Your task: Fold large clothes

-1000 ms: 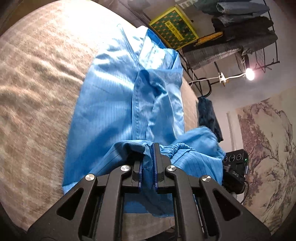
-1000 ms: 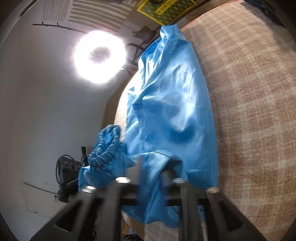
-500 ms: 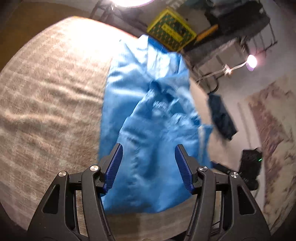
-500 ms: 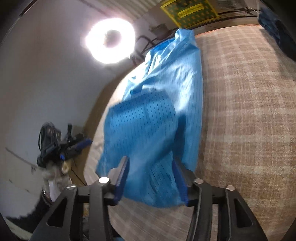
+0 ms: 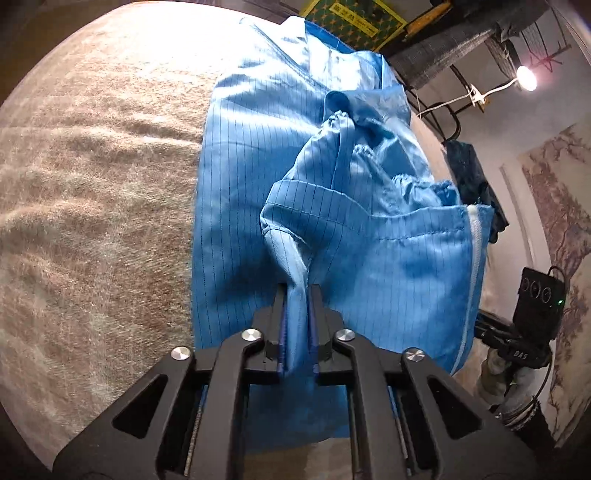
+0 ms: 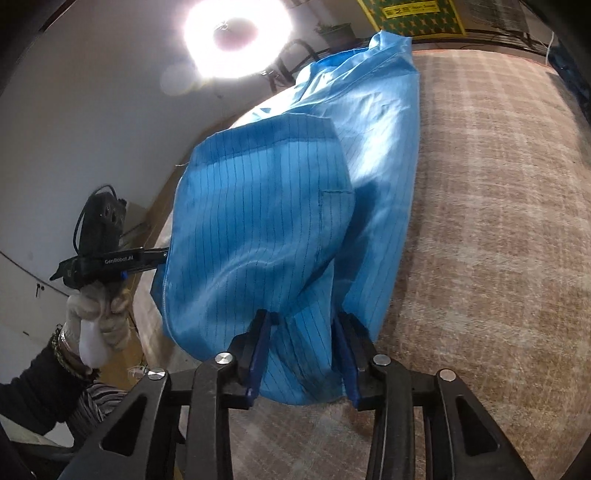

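A large blue pinstriped coat [image 5: 295, 155] lies lengthwise on a beige plaid blanket [image 5: 92, 184]. Its near hem part is lifted and folded back over the body, with a white zipper edge [image 5: 474, 251] at the right. My left gripper [image 5: 297, 295] is shut on a pinched fold of the coat's hem. In the right wrist view the coat [image 6: 280, 206] billows up in front. My right gripper [image 6: 304, 332] stands open, its jaws on either side of the hanging cloth, not pinching it. The left gripper [image 6: 110, 262] shows there at the left, partly behind the cloth.
The blanket [image 6: 498, 221] stretches wide to the right of the coat. A ring light [image 6: 238, 35] glares at the far end. A rack of folded clothes [image 5: 461, 33], a yellow-green box [image 5: 354, 18] and a dark garment [image 5: 472, 177] stand beyond the bed.
Half a second ago both grippers were open above the flat-lying coat. Now my left gripper has shut on the hem and lifted it; my right gripper stays open around the raised cloth.
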### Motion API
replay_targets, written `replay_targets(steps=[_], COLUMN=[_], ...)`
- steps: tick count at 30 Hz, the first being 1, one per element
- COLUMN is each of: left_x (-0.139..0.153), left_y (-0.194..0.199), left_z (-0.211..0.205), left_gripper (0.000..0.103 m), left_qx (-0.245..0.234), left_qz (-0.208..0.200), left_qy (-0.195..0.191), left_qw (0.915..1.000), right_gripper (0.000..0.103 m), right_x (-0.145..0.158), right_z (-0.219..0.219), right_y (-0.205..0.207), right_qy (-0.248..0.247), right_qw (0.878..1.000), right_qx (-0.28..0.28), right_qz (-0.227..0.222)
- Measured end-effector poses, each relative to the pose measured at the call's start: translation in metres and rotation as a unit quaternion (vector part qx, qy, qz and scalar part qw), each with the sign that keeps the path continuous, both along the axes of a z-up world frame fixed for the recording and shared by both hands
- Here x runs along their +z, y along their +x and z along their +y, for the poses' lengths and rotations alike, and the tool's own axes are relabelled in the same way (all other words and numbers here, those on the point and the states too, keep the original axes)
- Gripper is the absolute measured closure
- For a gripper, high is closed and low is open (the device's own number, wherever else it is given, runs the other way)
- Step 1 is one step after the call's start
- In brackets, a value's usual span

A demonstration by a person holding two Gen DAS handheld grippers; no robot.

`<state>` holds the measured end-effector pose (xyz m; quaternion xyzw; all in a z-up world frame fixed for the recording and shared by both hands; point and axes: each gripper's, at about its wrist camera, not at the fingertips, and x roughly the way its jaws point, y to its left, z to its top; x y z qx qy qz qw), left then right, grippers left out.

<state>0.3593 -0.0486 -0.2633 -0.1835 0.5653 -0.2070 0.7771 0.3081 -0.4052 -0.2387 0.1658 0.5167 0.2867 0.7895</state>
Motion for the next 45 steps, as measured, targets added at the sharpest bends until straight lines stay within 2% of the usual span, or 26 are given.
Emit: replay_targets(steps=[4,7,9,11,13,15,19,22,24,26,27,29,30,31,32,33,34,35,37,38,39,41,43,44,45], left_x=[0.004,0.012,0.016,0.016,0.015,0.014,0.005,-0.005,-0.004,0.003,0.006,0.006,0.004,0.002,0.0,0.0,0.002,0.006,0.013,0.013,0.01,-0.002,-0.012,-0.013,-0.011], left_y=[-0.001,-0.003,-0.004,-0.003,-0.002,-0.004,-0.008,-0.007,-0.008,-0.008,-0.007,-0.004,-0.003,-0.003,-0.002,-0.002,-0.003,-0.004,-0.005,-0.004,-0.002,0.001,0.002,0.001,0.001], left_z=[0.005,0.015,0.022,0.027,0.028,0.03,0.04,0.04,0.038,0.033,0.03,0.026,0.025,0.024,0.023,0.022,0.021,0.02,0.02,0.021,0.021,0.024,0.027,0.027,0.027], left_gripper=[0.1,0.101,0.101,0.101,0.101,0.101,0.101,0.101,0.101,0.101,0.101,0.101,0.101,0.101,0.101,0.101,0.101,0.101,0.101,0.101,0.101,0.101,0.101,0.101,0.101], left_qx=[0.01,0.026,0.044,0.053,0.06,0.067,0.089,0.097,0.098,0.088,0.081,0.08,0.079,0.078,0.078,0.075,0.072,0.069,0.062,0.061,0.061,0.071,0.078,0.08,0.077], left_qz=[-0.006,-0.016,-0.026,-0.028,-0.029,-0.032,-0.026,-0.013,-0.017,-0.03,-0.038,-0.035,-0.03,-0.026,-0.024,-0.023,-0.026,-0.035,-0.054,-0.056,-0.051,-0.031,-0.016,-0.015,-0.018], left_qy=[-0.011,-0.024,-0.028,-0.029,-0.025,-0.02,-0.012,-0.007,-0.004,0.0,0.007,0.004,0.0,-0.001,0.002,0.0,-0.003,-0.006,-0.009,-0.005,-0.003,0.001,-0.001,-0.004,-0.002], left_qw=[0.9999,0.9992,0.9983,0.9978,0.9975,0.997,0.9956,0.9952,0.9951,0.9957,0.9959,0.9962,0.9964,0.9966,0.9967,0.9969,0.997,0.997,0.9966,0.9965,0.9968,0.997,0.9968,0.9967,0.9969], right_gripper=[0.064,0.064,0.064,0.069,0.087,0.098,0.101,0.101,0.101,0.101,0.098,0.085,0.061,0.057,0.064,0.087,0.098,0.099,0.102,0.103,0.103,0.103,0.102,0.102,0.099], right_x=[-0.001,-0.006,-0.009,-0.013,-0.014,-0.008,0.013,0.007,0.003,0.011,0.016,0.022,0.02,0.018,0.011,0.004,0.001,0.005,0.03,0.045,0.049,0.041,0.019,0.01,0.005], right_z=[-0.006,-0.019,-0.019,-0.017,-0.013,-0.012,-0.025,-0.031,-0.031,-0.03,-0.031,-0.027,-0.026,-0.025,-0.027,-0.029,-0.029,-0.027,-0.02,-0.022,-0.023,-0.025,-0.026,-0.028,-0.031], right_y=[-0.004,-0.001,-0.002,-0.003,-0.005,-0.008,-0.021,-0.028,-0.034,-0.039,-0.041,-0.039,-0.036,-0.031,-0.028,-0.027,-0.027,-0.031,-0.044,-0.054,-0.055,-0.055,-0.046,-0.043,-0.041], right_qy=[0.005,0.039,0.036,0.038,0.048,0.048,0.085,0.086,0.088,0.111,0.117,0.08,0.065,0.057,0.055,0.066,0.075,0.076,0.065,0.065,0.06,0.041,0.0,-0.008,0.008], right_qw=[1.0,0.999,0.999,0.999,0.999,0.999,0.996,0.996,0.996,0.994,0.993,0.996,0.997,0.998,0.998,0.997,0.996,0.996,0.996,0.994,0.993,0.994,0.997,0.996,0.996], right_qx=[-0.005,-0.02,-0.018,-0.011,-0.004,-0.007,-0.027,-0.029,-0.023,-0.024,-0.023,-0.021,-0.025,-0.033,-0.042,-0.044,-0.046,-0.05,-0.04,-0.04,-0.046,-0.061,-0.075,-0.083,-0.089], right_qz=[-0.001,0.011,0.013,0.016,0.022,0.014,-0.008,0.0,0.004,-0.006,-0.015,-0.028,-0.024,-0.019,-0.012,-0.001,0.006,-0.001,-0.054,-0.082,-0.089,-0.077,-0.037,-0.02,-0.008])
